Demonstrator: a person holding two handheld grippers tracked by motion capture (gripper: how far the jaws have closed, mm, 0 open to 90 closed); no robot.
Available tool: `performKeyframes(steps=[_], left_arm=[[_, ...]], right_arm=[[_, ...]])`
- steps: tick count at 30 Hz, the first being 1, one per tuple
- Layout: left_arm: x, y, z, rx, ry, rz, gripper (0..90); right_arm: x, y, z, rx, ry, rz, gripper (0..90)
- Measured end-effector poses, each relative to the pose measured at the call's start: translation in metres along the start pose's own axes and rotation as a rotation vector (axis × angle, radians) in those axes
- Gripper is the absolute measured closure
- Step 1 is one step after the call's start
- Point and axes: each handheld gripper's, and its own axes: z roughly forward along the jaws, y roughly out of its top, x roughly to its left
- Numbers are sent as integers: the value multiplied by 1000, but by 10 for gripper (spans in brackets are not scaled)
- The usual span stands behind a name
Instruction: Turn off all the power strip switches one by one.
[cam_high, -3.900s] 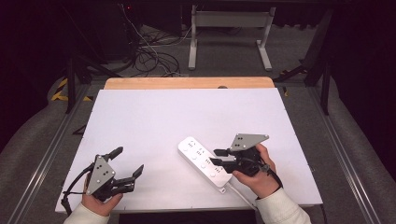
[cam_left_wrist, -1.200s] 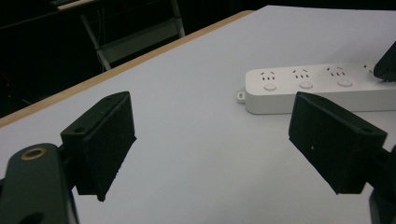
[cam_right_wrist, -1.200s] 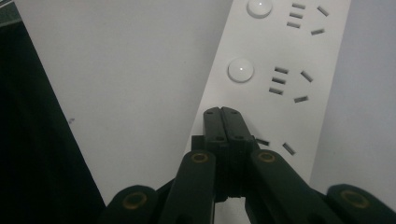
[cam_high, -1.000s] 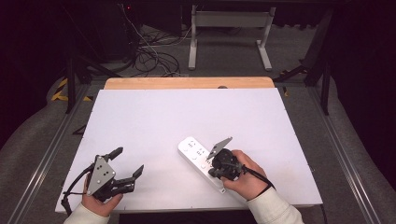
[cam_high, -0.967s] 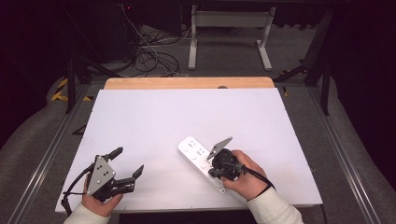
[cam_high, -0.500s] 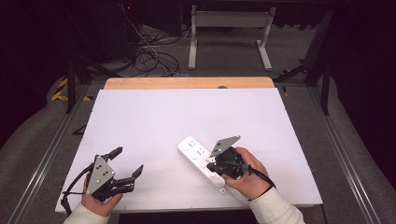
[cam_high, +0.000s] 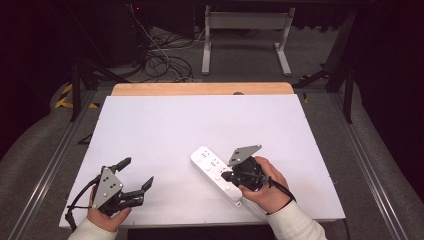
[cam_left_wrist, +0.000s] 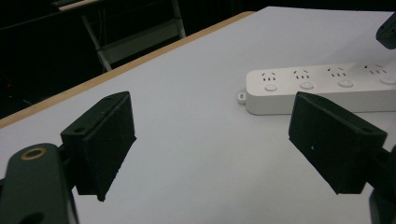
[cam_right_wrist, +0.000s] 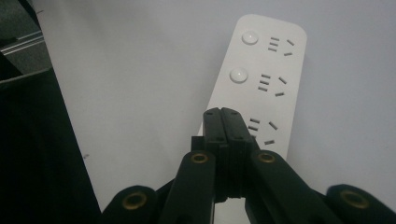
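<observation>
A white power strip (cam_high: 214, 171) lies slantwise on the white table (cam_high: 200, 125), at the front, right of the middle. My right gripper (cam_high: 228, 176) is shut with nothing between its jaws, and its tips rest over the strip's button row. In the right gripper view the closed tips (cam_right_wrist: 222, 113) cover the spot below two round buttons on the strip (cam_right_wrist: 264, 60). My left gripper (cam_high: 136, 173) stands open near the front left corner, holding nothing. In the left gripper view its wide gap (cam_left_wrist: 219, 140) faces the strip (cam_left_wrist: 322, 86), which is well beyond the pads.
The table has a wooden far edge (cam_high: 200, 89). Behind it on the floor are tangled cables (cam_high: 160, 60) and a metal stand (cam_high: 245, 30). Metal rails run along both sides of the table. The white surface stretches bare behind the strip.
Since the oldest frame my right gripper has come left onto the power strip and tipped down. Over the last second it has only shifted slightly. The left gripper has not moved.
</observation>
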Motion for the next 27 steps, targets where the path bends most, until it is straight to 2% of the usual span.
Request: performKeyframes(steps=[12,18,27], left_arm=[[0,0,0,-1,2,0,152],[0,0,0,-3,-1,-8,152],[0,0,0,-1,1,0,152]], right_arm=[[-8,11,9,-33,31,8,900],[-12,18,22,-10,38,8,900],[-16,23,35,-4,38,8,900]])
